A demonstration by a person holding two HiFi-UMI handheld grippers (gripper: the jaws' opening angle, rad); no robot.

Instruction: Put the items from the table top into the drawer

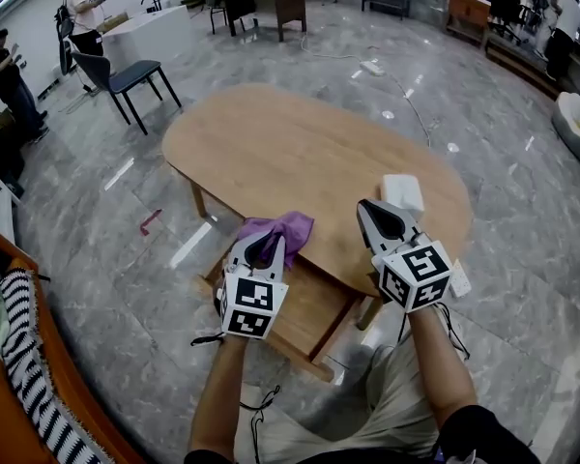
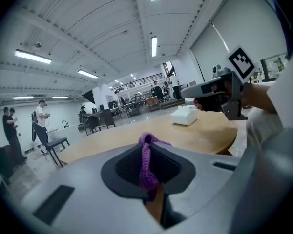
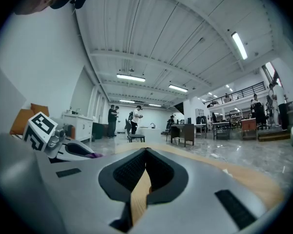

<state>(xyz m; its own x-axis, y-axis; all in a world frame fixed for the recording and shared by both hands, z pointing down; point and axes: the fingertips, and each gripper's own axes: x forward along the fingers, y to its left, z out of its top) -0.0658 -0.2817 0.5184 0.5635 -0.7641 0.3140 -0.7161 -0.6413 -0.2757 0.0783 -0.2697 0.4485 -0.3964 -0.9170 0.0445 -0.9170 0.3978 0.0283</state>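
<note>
A purple cloth (image 1: 288,228) hangs from my left gripper (image 1: 261,244), whose jaws are shut on it just off the near edge of the oval wooden table (image 1: 300,143). Below it an open wooden drawer (image 1: 309,319) sticks out from under the table. In the left gripper view a fold of the purple cloth (image 2: 147,162) runs up between the pads of the left gripper (image 2: 147,144). A white box (image 1: 402,191) sits on the table's right end, just beyond my right gripper (image 1: 366,205). The right gripper (image 3: 146,153) is shut with nothing in it.
A dark chair (image 1: 126,73) stands on the marble floor to the far left, with people (image 1: 8,80) beyond it. An orange seat with striped fabric (image 1: 29,375) is at the lower left. Desks and furniture line the back of the room.
</note>
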